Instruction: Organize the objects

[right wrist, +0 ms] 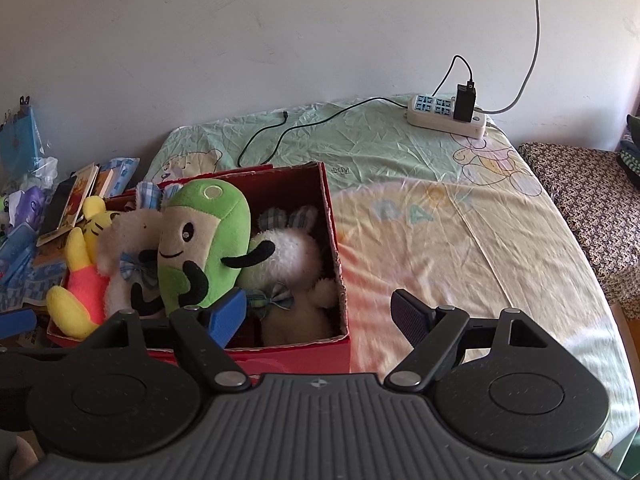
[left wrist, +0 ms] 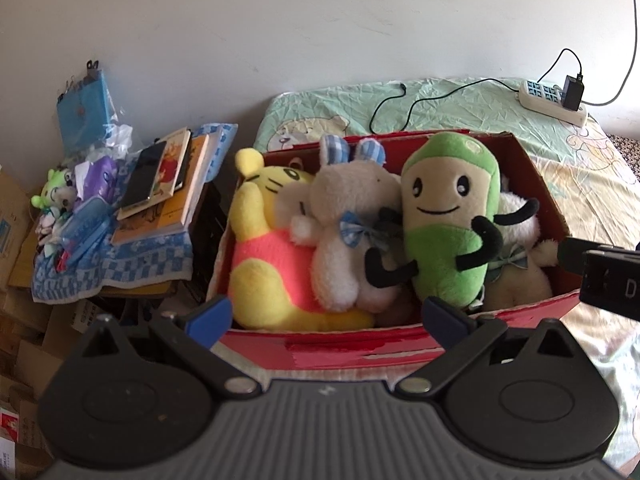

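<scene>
A red cardboard box (left wrist: 360,354) (right wrist: 334,220) stands on the bed, packed with plush toys. A yellow tiger toy (left wrist: 272,256) (right wrist: 82,280) lies at its left end. Beside it sit a white rabbit (left wrist: 344,232) (right wrist: 124,248), a green smiling plush (left wrist: 448,216) (right wrist: 204,240) and another white rabbit (left wrist: 520,276) (right wrist: 292,260) at the right end. My left gripper (left wrist: 326,318) is open just before the box's near wall, holding nothing. My right gripper (right wrist: 320,314) is open at the box's near right corner, with nothing between its fingers.
Left of the bed, a low stand under a blue checked cloth (left wrist: 120,264) carries books (left wrist: 168,184), a phone and small toys. A white power strip (right wrist: 446,116) with a black charger and cable lies at the bed's far end. Cardboard boxes (left wrist: 16,248) are stacked at the far left.
</scene>
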Available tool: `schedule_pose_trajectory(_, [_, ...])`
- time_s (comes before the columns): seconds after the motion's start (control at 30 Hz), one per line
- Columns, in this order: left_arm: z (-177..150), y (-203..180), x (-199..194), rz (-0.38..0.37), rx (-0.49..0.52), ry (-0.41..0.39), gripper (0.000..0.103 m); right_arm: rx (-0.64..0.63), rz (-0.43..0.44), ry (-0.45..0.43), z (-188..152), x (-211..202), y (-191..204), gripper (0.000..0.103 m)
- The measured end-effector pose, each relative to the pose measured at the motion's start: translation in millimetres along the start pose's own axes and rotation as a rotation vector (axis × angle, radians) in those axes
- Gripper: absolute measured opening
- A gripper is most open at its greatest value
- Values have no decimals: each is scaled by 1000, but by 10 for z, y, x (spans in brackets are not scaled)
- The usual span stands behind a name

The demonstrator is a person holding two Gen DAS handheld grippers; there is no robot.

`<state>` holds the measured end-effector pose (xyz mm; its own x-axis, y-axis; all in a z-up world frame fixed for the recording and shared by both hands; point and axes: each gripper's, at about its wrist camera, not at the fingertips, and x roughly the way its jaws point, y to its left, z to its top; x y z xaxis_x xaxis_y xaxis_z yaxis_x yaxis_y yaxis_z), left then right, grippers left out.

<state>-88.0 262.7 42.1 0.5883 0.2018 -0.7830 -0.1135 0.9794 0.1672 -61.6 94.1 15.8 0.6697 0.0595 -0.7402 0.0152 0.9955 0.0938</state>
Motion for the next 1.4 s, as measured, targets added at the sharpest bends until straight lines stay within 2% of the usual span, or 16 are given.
schedule_pose_trajectory(0.33, [5,165,88,-25,-12,19,101,17,-14,16,-30,62,117,82])
schedule_pose_trajectory(0.8, [92,228,101,-17,-56,12,101,-17,-16,-12,105,123,183,82])
schedule_pose_trajectory(0.9, [119,245,124,-34,-77,15,101,-28,-11,-10,125,139,189,82])
schedule_pose_trajectory(1.07, [139,179,184,-27,-72,34,101,-34,-15,-11,141,151,161,82])
schedule_pose_trajectory(1.17, [151,180,208,-55,-79,46,101,-43,-22,-16,144,142,147,82])
schedule_pose_trajectory(1.4, [145,103,182,-67,-55,36,102,-29,-32,-17,145,127,92,82])
